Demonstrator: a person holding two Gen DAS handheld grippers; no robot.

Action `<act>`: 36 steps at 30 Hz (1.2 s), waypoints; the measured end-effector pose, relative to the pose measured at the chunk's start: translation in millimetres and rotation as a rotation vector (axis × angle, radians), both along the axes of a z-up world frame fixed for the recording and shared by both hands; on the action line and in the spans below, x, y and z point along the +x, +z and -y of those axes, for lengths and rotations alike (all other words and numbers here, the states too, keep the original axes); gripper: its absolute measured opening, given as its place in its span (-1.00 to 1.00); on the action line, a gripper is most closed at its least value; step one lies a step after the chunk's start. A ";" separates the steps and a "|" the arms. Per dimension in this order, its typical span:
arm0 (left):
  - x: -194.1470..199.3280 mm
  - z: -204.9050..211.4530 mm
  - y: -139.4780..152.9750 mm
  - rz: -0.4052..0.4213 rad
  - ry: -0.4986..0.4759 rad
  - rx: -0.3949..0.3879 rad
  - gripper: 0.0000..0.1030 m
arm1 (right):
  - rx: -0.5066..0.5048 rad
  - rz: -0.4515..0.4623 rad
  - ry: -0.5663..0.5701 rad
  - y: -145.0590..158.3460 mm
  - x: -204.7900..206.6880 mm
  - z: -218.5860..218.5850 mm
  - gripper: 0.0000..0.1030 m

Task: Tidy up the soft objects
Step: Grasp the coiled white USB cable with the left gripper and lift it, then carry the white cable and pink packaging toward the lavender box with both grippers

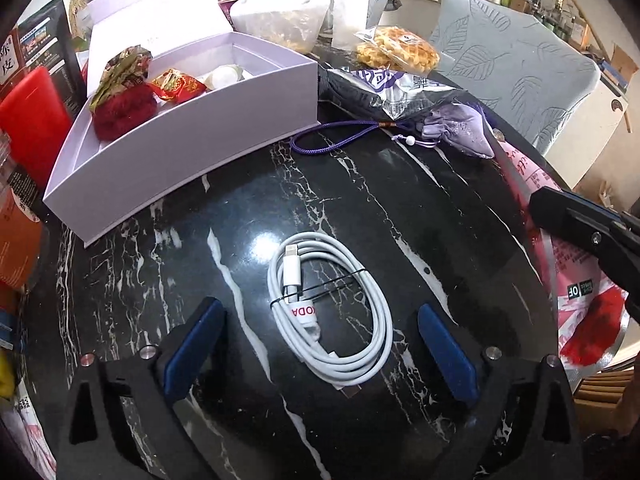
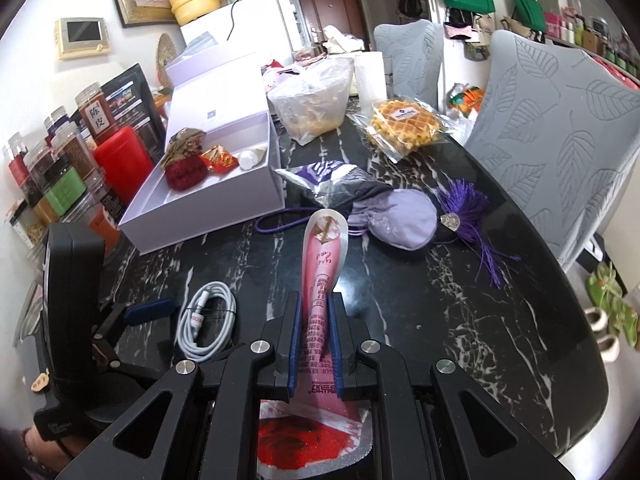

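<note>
A coiled white cable (image 1: 332, 312) (image 2: 206, 322) lies on the black marble table (image 1: 400, 208). My left gripper (image 1: 320, 344) stands open astride it, its blue pads wide apart and off the cable. My right gripper (image 2: 314, 344) is shut on a pink snack pouch (image 2: 322, 292), which sticks up between the pads; in the left wrist view the pouch (image 1: 560, 264) shows at the right edge. A lavender drawstring pouch (image 1: 460, 128) (image 2: 400, 216) and a silver-purple snack bag (image 1: 384, 88) (image 2: 320, 184) lie further back. The white box (image 1: 192, 148) (image 2: 192, 208) holds a red pouch (image 1: 124, 112) (image 2: 184, 174).
Packaged waffles (image 2: 404, 124), a clear plastic bag of food (image 2: 312, 108) and a purple tassel (image 2: 468, 208) crowd the far table. Jars and a red canister (image 2: 124, 164) line the left wall. Grey leaf-patterned chairs (image 2: 560, 152) stand along the right edge.
</note>
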State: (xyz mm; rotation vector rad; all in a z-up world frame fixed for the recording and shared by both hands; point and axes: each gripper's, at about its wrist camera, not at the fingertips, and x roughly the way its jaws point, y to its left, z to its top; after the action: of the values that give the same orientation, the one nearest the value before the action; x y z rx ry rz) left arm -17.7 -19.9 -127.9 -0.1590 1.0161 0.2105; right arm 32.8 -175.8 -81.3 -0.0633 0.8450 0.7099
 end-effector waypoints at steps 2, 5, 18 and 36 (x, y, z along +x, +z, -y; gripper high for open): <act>1.6 -0.3 -0.7 -0.004 0.003 -0.003 0.98 | 0.006 -0.005 0.000 -0.8 1.3 1.7 -0.75; 1.5 1.4 -1.4 -0.005 0.001 -0.005 0.98 | 0.012 -0.008 0.002 -1.4 2.6 4.4 -0.75; -14.5 10.0 8.2 0.072 -0.027 -0.021 0.04 | 0.032 -0.017 -0.008 -4.2 5.1 13.9 -0.75; -19.5 14.8 16.2 0.086 -0.054 -0.074 0.03 | 0.026 -0.013 -0.019 -3.8 2.8 13.4 -0.75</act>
State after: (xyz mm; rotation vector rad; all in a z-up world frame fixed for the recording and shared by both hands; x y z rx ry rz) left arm -37.2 -34.7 -111.7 -0.2055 0.9417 0.1157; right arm 35.7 -189.2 -85.1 -0.0274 0.8473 0.7043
